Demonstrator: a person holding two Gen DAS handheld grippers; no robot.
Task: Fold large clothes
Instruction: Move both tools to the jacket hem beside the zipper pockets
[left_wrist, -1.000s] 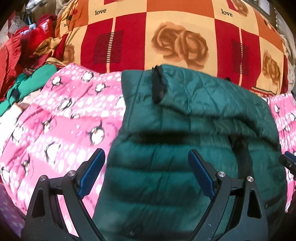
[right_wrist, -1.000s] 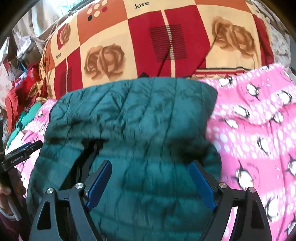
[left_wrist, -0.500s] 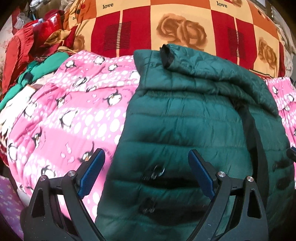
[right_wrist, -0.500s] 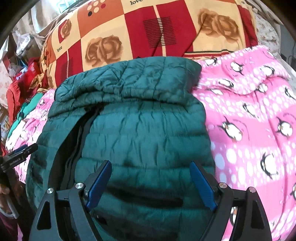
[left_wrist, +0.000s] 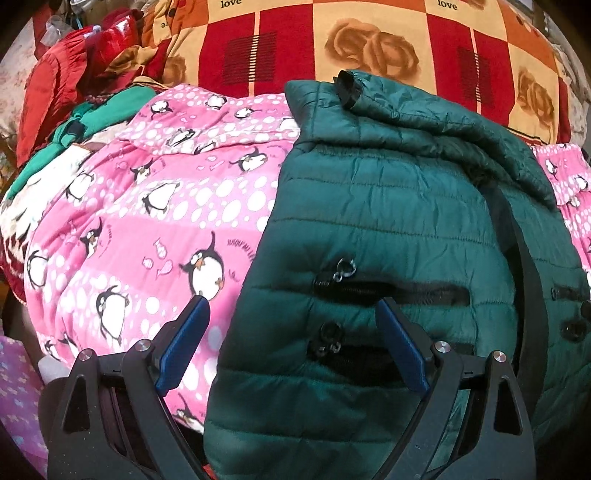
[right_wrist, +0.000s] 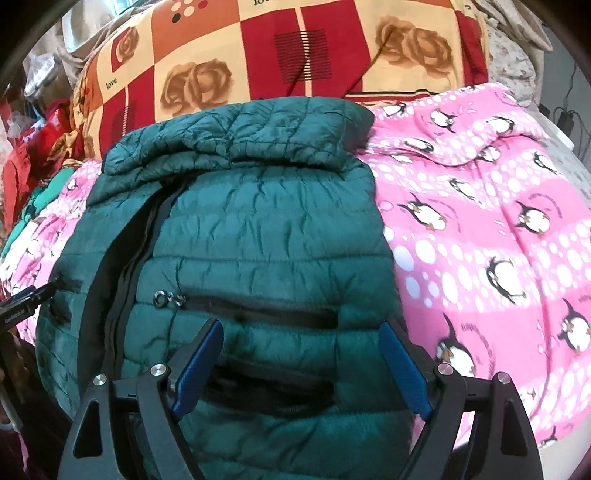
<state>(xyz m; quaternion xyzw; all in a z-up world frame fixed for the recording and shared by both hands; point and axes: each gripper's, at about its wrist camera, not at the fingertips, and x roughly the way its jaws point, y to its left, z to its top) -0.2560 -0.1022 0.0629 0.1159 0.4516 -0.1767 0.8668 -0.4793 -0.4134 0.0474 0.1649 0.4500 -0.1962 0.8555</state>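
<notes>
Left wrist view: the left gripper (left_wrist: 291, 325) and right gripper (right_wrist: 299, 349) gape wide, empty, over the green quilted jacket (left_wrist: 388, 221) with unzipped, apparently empty pockets (left_wrist: 391, 290).

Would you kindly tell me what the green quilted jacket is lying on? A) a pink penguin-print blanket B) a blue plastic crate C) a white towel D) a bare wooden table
A: the green quilted jacket rests on a pink penguin-print blanket that spreads out on both sides of it.
</notes>
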